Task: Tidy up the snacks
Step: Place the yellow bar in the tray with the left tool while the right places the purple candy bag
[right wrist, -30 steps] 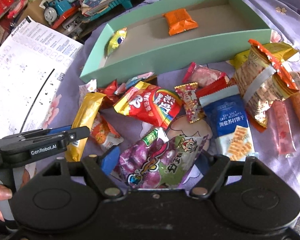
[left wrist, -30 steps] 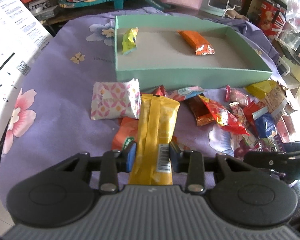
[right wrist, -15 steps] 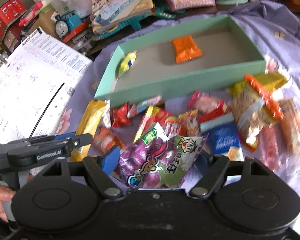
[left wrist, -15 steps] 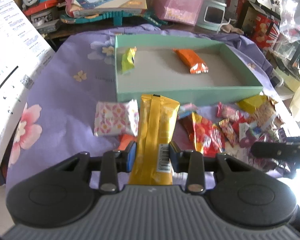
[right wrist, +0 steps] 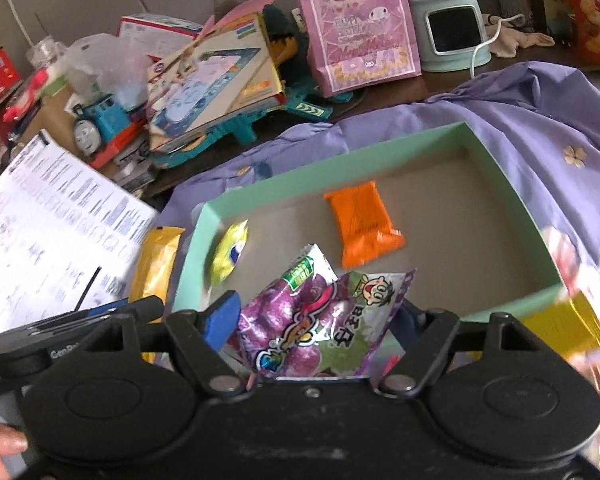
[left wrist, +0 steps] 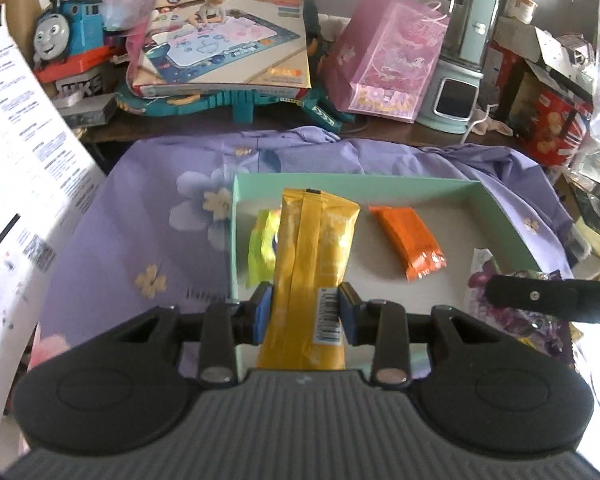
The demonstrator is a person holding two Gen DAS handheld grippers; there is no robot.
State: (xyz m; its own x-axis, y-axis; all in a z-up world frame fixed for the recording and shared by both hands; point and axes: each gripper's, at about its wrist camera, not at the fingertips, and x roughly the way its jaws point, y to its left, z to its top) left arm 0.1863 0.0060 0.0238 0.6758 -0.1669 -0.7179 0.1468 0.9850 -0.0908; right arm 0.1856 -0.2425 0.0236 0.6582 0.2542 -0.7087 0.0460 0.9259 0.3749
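My left hand-held gripper, bottom centre of its frame, is clamped narrow on a long yellow snack packet that sticks forward over the near-left part of the green box. My right hand-held gripper is spread wider, pinching a purple grape-candy bag at bottom centre, over the box's near wall. Beyond, on the box floor: a small yellow-green packet left of centre and an orange packet at centre. The box sits on a purple floral cloth over the tabletop. Far edge: a pink gift bag and a blue toy train.
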